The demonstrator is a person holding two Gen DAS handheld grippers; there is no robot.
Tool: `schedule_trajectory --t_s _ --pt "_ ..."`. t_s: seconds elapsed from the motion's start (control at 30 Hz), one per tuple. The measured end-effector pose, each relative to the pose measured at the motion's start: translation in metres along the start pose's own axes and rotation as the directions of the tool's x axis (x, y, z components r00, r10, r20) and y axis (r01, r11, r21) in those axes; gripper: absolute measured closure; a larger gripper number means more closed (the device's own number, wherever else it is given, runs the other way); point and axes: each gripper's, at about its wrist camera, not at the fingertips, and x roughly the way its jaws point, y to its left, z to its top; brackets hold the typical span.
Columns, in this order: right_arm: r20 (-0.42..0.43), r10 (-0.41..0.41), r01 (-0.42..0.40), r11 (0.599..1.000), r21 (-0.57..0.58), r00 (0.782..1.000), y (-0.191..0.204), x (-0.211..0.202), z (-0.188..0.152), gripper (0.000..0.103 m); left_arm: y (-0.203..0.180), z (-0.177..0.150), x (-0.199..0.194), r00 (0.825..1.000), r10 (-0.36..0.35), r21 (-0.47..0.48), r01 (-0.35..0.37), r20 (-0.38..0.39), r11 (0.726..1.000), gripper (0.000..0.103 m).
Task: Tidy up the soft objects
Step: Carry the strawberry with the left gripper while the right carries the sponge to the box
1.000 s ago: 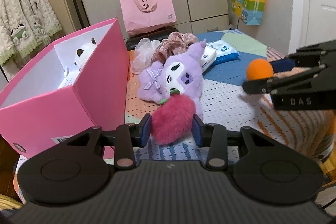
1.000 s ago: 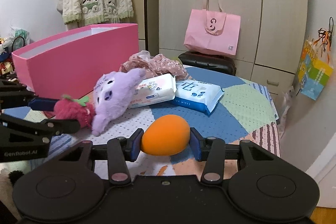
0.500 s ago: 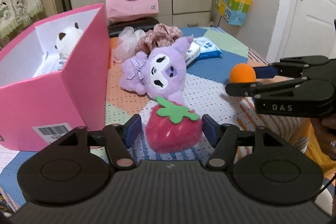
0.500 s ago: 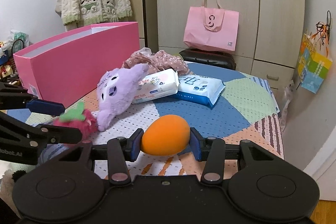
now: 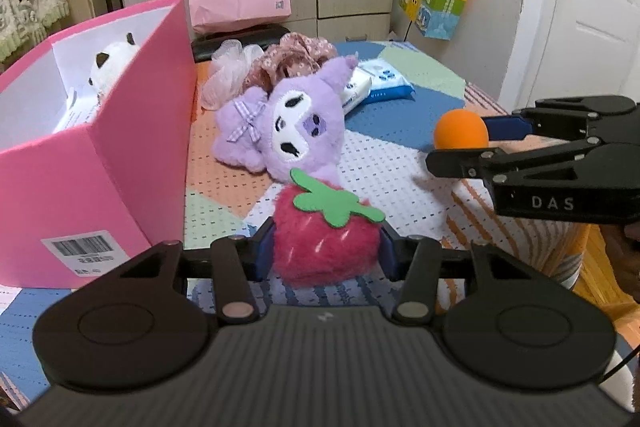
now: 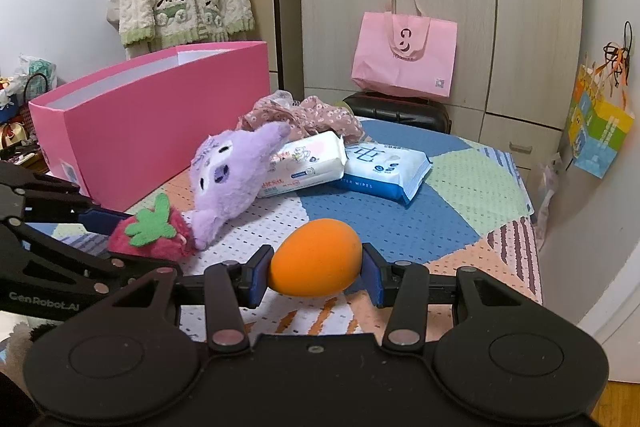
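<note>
Fuzzy red plush strawberry with a green felt leaf (image 5: 326, 243) sat at lower centre of the left wrist view, and I noted the left gripper (image 5: 326, 255) clamped on it, blue pads pressing both sides. In the right wrist view the same strawberry (image 6: 150, 235) appeared at the left edge, low over the patterned tablecloth (image 6: 400, 219). My right gripper (image 6: 315, 269) was closed on a smooth orange egg-shaped foam ball (image 6: 315, 263), centre of that frame; from the left wrist view the ball (image 5: 460, 135) showed at the right, pinched in the black fingers. A purple plush toy with a white face (image 5: 288, 131) lay on the cloth just behind the strawberry, mid-frame. The open pink cardboard box (image 5: 100, 163) filled the left side, with a white plush toy with dark ears (image 5: 110, 67) inside. Two packs of wet wipes (image 6: 348, 165) lay beyond the purple toy.
</note>
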Motion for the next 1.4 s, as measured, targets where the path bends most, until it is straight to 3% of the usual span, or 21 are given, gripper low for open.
schedule_trajectory --t_s 0.2,0.43,0.73,0.93,1.0,1.13,1.4 --pt "-0.001 0.037 -0.037 0.999 0.023 0.999 0.007 -0.012 0.005 0.051 0.007 0.003 -0.017 0.999 -0.044 -0.020 0.044 -0.014 0.999 0.054" --pt "-0.034 0.152 -0.150 0.987 0.057 0.988 0.019 -0.023 0.012 0.051 0.018 0.001 -0.032 0.994 -0.093 -0.047 0.090 -0.065 0.995 0.054" --pt "-0.083 0.313 -0.303 0.945 0.120 0.946 0.033 -0.030 0.027 0.051 0.040 0.013 -0.059 0.972 -0.163 -0.027 0.161 -0.170 0.987 0.054" --pt "-0.087 0.362 -0.353 0.930 0.097 0.928 0.050 -0.032 0.046 0.051 0.066 0.027 -0.083 0.958 -0.204 -0.053 0.197 -0.201 0.979 0.054" --pt "-0.080 0.363 -0.357 0.931 0.080 0.929 0.057 -0.033 0.055 0.051 0.079 0.036 -0.098 0.965 -0.203 -0.070 0.194 -0.164 0.978 0.054" --pt "-0.041 0.357 -0.356 0.934 0.027 0.933 0.069 -0.035 0.079 0.051 0.092 0.050 -0.127 0.994 -0.104 -0.031 0.102 -0.044 0.994 0.054" --pt "0.021 0.374 -0.372 0.927 -0.047 0.927 0.089 -0.015 0.140 0.051 0.127 0.074 -0.135 0.997 -0.041 -0.013 0.042 0.063 0.999 0.054"
